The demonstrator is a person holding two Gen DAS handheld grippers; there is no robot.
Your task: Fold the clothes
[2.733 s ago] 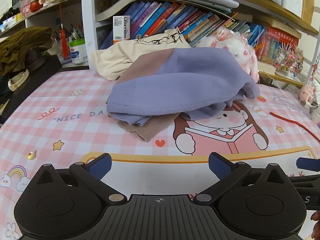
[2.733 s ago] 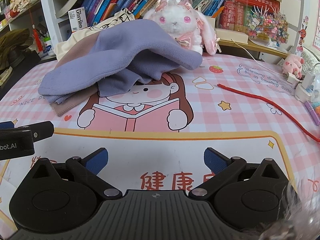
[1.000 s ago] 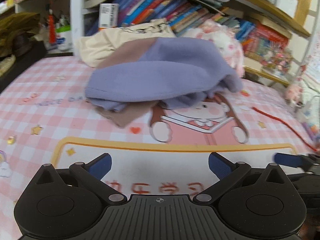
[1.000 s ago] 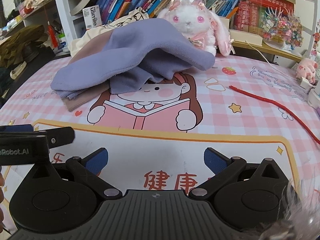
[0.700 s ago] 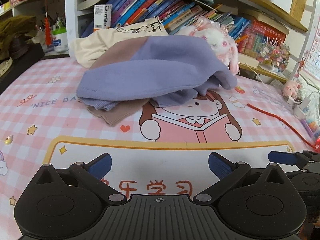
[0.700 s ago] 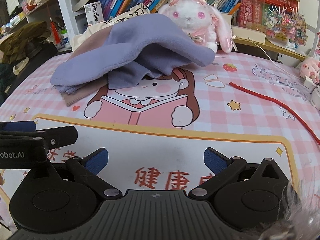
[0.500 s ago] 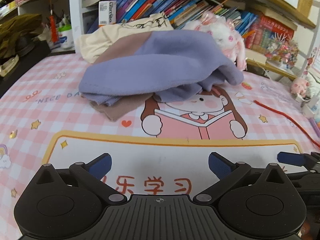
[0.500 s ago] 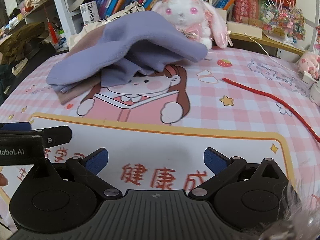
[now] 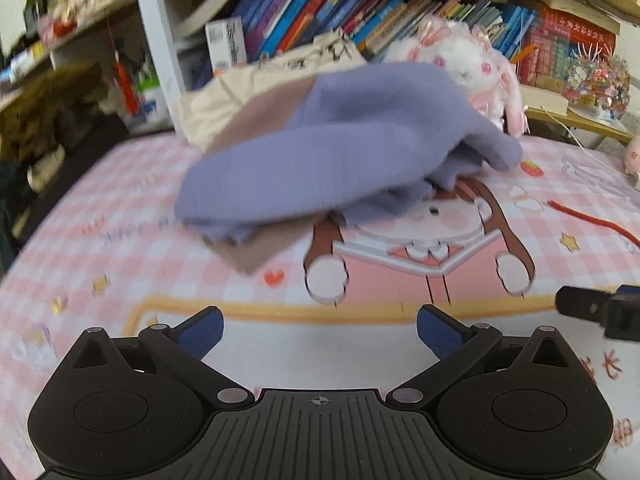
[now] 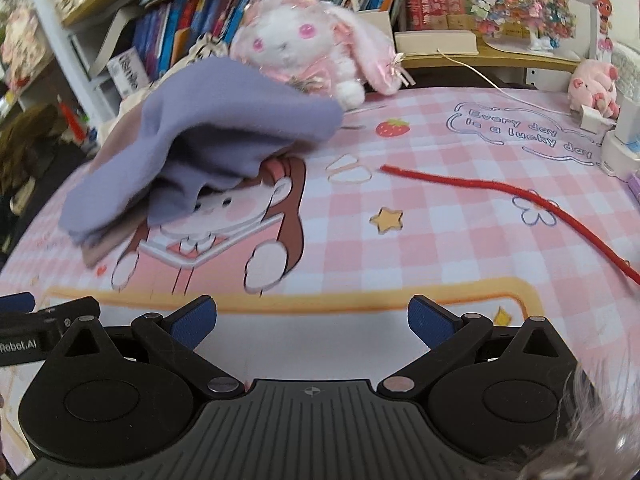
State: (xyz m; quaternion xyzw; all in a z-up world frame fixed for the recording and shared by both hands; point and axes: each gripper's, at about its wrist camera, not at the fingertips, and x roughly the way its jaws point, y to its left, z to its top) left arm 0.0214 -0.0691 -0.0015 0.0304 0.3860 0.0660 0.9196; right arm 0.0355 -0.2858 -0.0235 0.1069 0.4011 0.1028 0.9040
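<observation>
— Lying bunched toward the table's far edge, the purple-and-brown garment is noted; no long axis can be told.
— Left gripper and right gripper are recorded wide apart, holding nothing.
— Bookshelf is filled with books.

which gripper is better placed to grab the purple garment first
Left, probably. The purple garment lies nearly straight ahead of the open left gripper, while from the open right gripper it sits off to the left. Neither touches it yet.
</observation>
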